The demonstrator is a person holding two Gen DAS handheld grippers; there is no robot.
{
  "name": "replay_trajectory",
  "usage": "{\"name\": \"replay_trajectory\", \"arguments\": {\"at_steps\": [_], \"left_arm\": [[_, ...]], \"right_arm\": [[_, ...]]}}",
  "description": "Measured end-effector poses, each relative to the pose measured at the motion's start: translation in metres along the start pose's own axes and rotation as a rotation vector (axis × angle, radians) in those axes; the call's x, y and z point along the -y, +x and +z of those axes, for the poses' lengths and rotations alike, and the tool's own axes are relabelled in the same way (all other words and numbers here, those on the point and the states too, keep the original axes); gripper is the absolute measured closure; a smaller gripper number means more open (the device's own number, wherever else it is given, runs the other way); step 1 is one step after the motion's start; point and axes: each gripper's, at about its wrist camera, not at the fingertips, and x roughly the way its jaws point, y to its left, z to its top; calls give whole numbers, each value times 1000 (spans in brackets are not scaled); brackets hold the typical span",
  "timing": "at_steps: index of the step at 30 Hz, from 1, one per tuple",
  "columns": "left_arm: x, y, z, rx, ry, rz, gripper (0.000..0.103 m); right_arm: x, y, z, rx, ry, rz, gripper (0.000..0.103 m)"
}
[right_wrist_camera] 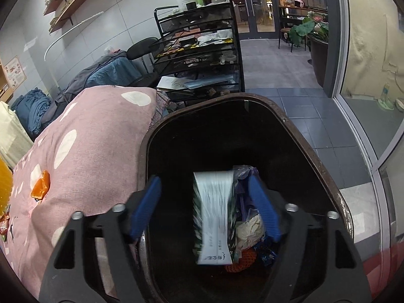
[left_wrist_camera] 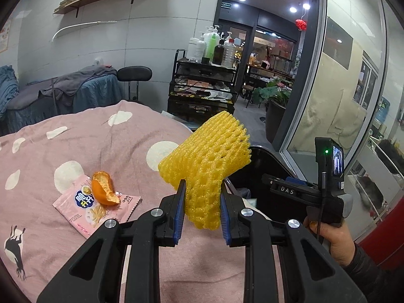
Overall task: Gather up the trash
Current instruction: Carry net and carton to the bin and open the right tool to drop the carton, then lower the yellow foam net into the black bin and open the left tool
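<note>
- Left gripper (left_wrist_camera: 202, 202), lower centre of the left wrist view: jaws narrow, blue pads pinching the yellow foam fruit net (left_wrist_camera: 205, 164) near its lower end. Judged very light, soft and springy; it squashes flat under the pads, and the open mesh should keep it from slipping. The wide upper part flops free above the jaws, so a hold low on the folded neck looks sound.
- Right gripper (right_wrist_camera: 204, 207), lower centre of the right wrist view: jaws wide, nothing pressed between them. A motion-blurred white printed packet (right_wrist_camera: 214, 217) lies in the gap, touching neither pad, seemingly dropping. Judged light and thin.
- Trash bin (right_wrist_camera: 303, 136), dark with a brown rim, centre of the right wrist view: holds crumpled paper, plastic bits and an orange net at its bottom.
- Pink snack wrapper (left_wrist_camera: 85, 212), lower left of the left wrist view, flat on the bed (left_wrist_camera: 75, 139): judged a slick, flimsy film; best taken at a free edge or corner.
- Orange peel (left_wrist_camera: 103, 189), resting on the wrapper's upper part: a curled shell, light, somewhat stiff yet easily torn; best taken across its raised rim.
- Black wire cart (right_wrist_camera: 199, 48) with bottles, upper centre, well behind the bin.
</note>
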Motion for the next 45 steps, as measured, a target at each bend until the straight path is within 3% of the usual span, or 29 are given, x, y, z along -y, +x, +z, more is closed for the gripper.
{"name": "replay_trajectory", "arguments": {"at_steps": [10,18,27,34,37,39,41,45], "left_arm": [[26,13,7,-21,50,-59,79],[56,48,17,-97,85,-152,79],[80,85,22,-179,125,-184,78],[95,106,15,-229,162,-168,74],[98,110,14,-240,175,-162,66],[100,112,12,-248,186,-163,42],[102,110,12,-235,196,-151,29],[105,105,13,-203,216,-151,13]], "right_arm": [[11,-24,-4,56,44,2,17],[30,-47,-4,129,79,-49,9],[55,-61,-6,163,123,-99,8],[70,-64,-8,167,157,-124,7],[76,-65,-8,168,171,-140,7],[80,-65,-7,168,180,-146,7],[82,-66,-7,169,189,-147,7],[83,-66,-7,169,193,-145,6]]}}
